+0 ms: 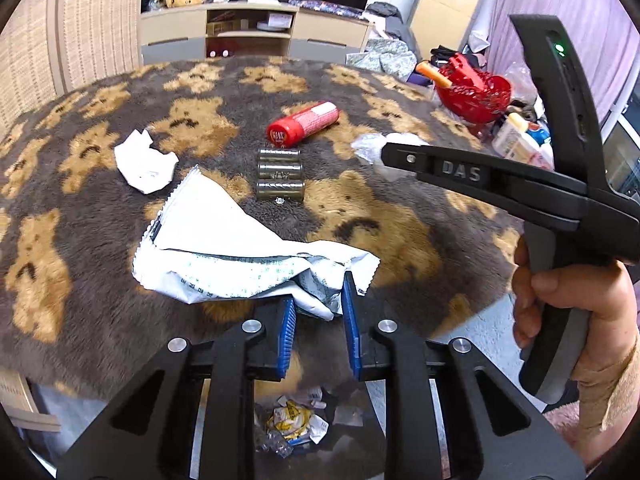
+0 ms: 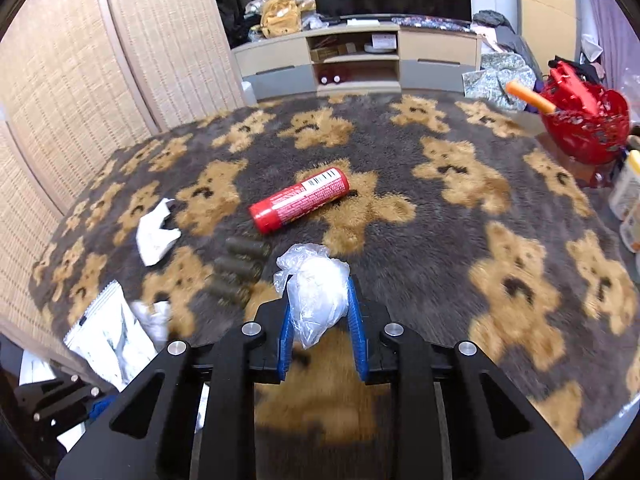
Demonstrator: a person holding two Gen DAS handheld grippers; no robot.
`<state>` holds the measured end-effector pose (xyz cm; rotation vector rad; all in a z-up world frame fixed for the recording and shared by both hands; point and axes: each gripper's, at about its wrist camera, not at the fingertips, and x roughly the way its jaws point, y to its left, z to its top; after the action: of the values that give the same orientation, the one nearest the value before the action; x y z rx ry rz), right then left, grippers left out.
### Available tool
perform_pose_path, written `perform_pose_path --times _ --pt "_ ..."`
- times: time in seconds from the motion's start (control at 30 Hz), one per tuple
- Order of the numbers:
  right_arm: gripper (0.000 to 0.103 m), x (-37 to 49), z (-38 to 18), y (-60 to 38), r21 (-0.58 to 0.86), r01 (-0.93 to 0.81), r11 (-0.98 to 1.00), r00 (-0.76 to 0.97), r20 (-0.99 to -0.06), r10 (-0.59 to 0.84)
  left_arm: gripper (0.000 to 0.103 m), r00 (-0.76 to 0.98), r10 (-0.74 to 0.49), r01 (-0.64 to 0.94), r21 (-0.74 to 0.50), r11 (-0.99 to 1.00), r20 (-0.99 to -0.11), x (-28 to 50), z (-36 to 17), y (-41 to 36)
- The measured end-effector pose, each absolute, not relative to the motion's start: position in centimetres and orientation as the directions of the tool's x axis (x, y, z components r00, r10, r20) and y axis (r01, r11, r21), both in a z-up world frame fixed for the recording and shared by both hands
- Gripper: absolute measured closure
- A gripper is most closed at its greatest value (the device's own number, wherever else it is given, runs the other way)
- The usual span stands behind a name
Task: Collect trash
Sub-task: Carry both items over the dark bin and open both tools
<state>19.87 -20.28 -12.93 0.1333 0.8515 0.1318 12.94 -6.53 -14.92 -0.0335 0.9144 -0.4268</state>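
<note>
Left wrist view: left gripper [image 1: 319, 312] clamps the crumpled corner of a white printed foil wrapper [image 1: 224, 248] at the near edge of the table [image 1: 80, 208], covered in brown bear-pattern fleece.
Right wrist view: right gripper [image 2: 319, 316] is closed on a wad of clear plastic film [image 2: 316, 288].
Remaining items: red cylindrical can [image 2: 299, 200], crumpled white paper [image 2: 154, 236], three olive cylinders [image 1: 279, 174].
Below table edge: bin of trash [image 1: 296, 424].
</note>
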Motion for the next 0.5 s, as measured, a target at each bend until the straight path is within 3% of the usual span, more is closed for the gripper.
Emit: perform_pose_path --times 0.27,0.5 --pt "0.078 12.4 -8.9 -19.6 0.173 -0.097 0.980 0.702 -0.686 0.191 0.083 0.596 -0.368 0.354 -0.179 0.918 -0.714 6.9 -10.9 -4.8" --pt "0.078 5.6 -8.3 -18.4 0.190 -0.146 0.971 0.705 -0.669 0.237 0.083 0.609 -0.356 0.357 -0.155 0.921 -0.709 1.7 -11.0 -3.6"
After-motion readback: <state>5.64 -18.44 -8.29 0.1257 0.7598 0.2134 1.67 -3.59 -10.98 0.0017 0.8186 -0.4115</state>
